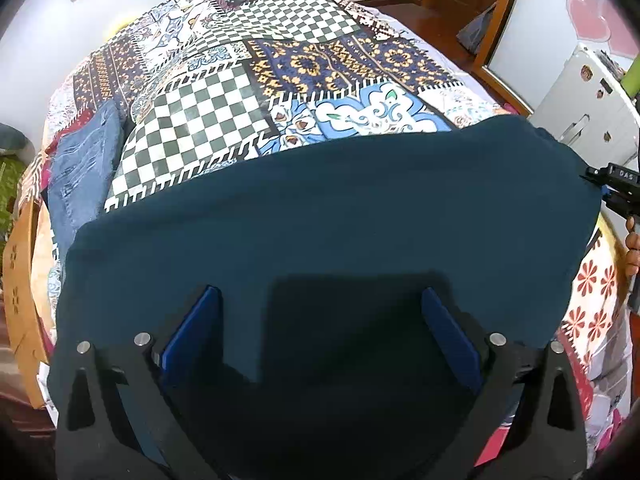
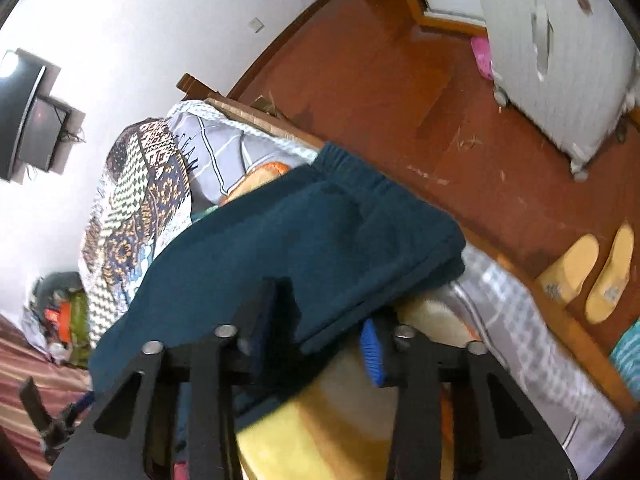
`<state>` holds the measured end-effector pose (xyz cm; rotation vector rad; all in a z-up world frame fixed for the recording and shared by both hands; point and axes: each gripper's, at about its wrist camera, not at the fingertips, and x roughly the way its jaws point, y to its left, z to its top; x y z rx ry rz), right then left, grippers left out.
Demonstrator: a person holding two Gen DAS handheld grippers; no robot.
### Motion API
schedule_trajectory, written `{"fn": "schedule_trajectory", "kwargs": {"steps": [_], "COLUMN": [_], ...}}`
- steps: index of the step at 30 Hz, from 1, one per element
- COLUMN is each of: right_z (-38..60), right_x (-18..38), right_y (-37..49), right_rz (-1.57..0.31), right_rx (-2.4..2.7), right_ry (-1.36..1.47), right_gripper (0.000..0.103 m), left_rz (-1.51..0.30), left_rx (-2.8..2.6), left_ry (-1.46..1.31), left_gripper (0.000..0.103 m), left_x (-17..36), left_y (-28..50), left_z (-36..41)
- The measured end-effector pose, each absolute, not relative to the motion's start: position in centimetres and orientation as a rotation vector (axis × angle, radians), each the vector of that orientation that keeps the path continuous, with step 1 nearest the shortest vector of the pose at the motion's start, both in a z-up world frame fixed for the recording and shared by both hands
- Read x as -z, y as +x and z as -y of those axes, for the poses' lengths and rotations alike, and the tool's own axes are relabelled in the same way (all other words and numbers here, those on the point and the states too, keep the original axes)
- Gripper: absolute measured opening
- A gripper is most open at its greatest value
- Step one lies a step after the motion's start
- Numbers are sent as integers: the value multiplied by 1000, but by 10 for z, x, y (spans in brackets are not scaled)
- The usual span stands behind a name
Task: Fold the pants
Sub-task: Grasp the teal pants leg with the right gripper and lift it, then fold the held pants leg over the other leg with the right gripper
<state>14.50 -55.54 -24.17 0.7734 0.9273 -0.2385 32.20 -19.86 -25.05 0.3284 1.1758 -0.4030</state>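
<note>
The dark teal pants (image 1: 320,208) lie flat across the bed (image 1: 224,120), already doubled over, I think, so they fold neatly. My left gripper (image 1: 320,336) hovers over them, jaws wide apart (holding nothing). My right gripper (image 2: 316,336) has released jaws straddling the pants' edge.
</note>
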Motion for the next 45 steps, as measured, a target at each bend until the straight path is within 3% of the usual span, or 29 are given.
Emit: {"fn": "schedule_trajectory", "kwargs": {"steps": [2, 5, 14, 27, 34, 45], "right_z": [551, 544, 514, 387, 306, 202], "right_x": [233, 218, 150, 64, 80, 164], "right_y": [147, 146, 142, 168, 190, 195], "right_rz": [-920, -898, -765, -619, -684, -961], "right_rx": [247, 250, 199, -58, -224, -444], "right_ry": [708, 634, 499, 277, 209, 38], "right_gripper": [16, 12, 10, 9, 9, 10], "left_rz": [-1171, -1152, -1041, -903, -867, -902], "left_rx": [411, 410, 368, 329, 295, 206], "left_ry": [314, 293, 193, 59, 2, -47], "left_gripper": [101, 101, 101, 101, 101, 101], "left_x": [247, 239, 190, 144, 136, 154], "left_y": [319, 314, 302, 265, 246, 234], "left_z": [200, 196, 156, 77, 33, -16]}}
